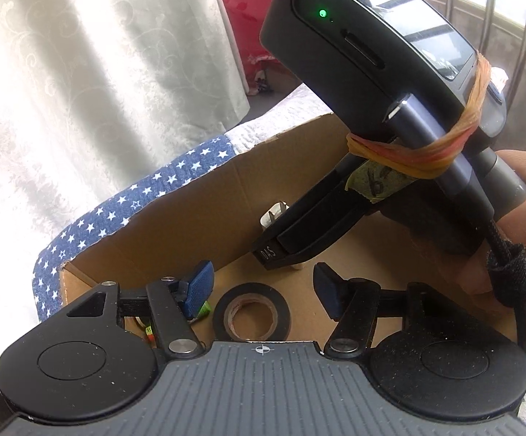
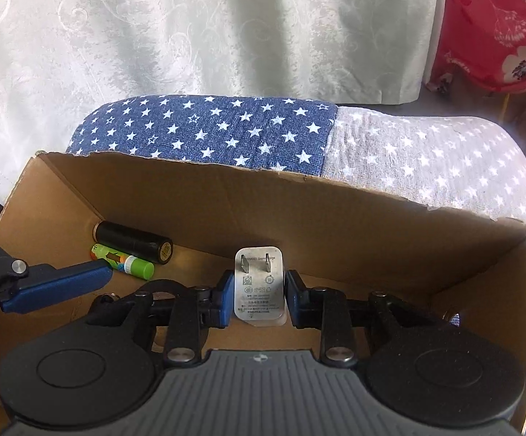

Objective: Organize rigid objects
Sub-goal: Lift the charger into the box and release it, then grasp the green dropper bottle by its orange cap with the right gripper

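Observation:
A white wall charger (image 2: 259, 287) with two prongs stands on the floor of a cardboard box (image 2: 299, 203). My right gripper (image 2: 259, 296) straddles it, with a small gap showing at each blue pad. My left gripper (image 1: 263, 289) is open and empty over a roll of black tape (image 1: 251, 314) on the box floor. One left finger (image 2: 59, 285) reaches into the right wrist view. The right gripper's body (image 1: 390, 109) fills the upper right of the left wrist view, with the charger's prongs (image 1: 272, 216) peeking past it.
A black cylinder (image 2: 134, 241) and a green-capped tube (image 2: 123, 259) lie in the box's far left corner. The box sits on a blue and grey star-patterned cushion (image 2: 226, 130). A white curtain (image 2: 190, 29) hangs behind, with red floral cloth (image 2: 499, 25) to the right.

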Motion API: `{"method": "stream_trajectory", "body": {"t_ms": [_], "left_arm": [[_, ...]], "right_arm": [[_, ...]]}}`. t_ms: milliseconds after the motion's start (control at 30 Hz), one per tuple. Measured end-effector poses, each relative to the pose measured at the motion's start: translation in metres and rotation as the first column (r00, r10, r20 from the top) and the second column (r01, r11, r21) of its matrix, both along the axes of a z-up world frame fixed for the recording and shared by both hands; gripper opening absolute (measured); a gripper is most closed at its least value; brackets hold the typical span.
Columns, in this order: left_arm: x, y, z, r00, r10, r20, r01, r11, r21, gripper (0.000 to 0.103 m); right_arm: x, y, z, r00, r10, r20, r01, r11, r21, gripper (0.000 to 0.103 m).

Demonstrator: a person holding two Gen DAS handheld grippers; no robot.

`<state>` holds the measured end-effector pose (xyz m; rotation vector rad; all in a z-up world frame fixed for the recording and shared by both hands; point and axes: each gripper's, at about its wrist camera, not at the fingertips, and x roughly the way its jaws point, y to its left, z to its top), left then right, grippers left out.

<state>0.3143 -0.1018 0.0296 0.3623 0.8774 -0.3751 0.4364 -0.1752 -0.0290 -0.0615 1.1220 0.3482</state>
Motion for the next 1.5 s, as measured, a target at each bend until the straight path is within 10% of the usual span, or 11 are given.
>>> {"method": "stream_trajectory", "body": {"t_ms": [167, 667, 1000, 1500], "left_arm": [[-0.019, 0.01, 0.014, 1.0, 0.021, 0.016, -0.02, 0.999, -0.05, 0.08], [-0.158, 0.081, 0.068, 0.95, -0.009, 0.312, 0.085, 0.969, -0.232, 0.103], [-0.246, 0.051, -0.002, 0.936, -0.122, 0.33, 0.213, 0.944, -0.254, 0.098], [-0.209, -0.018, -0.068, 0.912, -0.053, 0.407, 0.076, 0.996, -0.04, 0.066]], "right_arm": [[-0.014, -0.018, 0.028, 0.999, -0.045, 0.029, 0.043, 0.996, 0.073, 0.056], [-0.232, -0.085, 0.123, 0.929, -0.119, 0.35, -0.014, 0.934, 0.356, 0.061], [-0.282, -0.059, 0.078, 0.928, -0.048, 0.37, -0.074, 0.948, 0.31, 0.06], [-0.267, -0.017, 0.046, 0.915, 0.12, 0.384, -0.185, 0.973, 0.138, 0.04]]}}
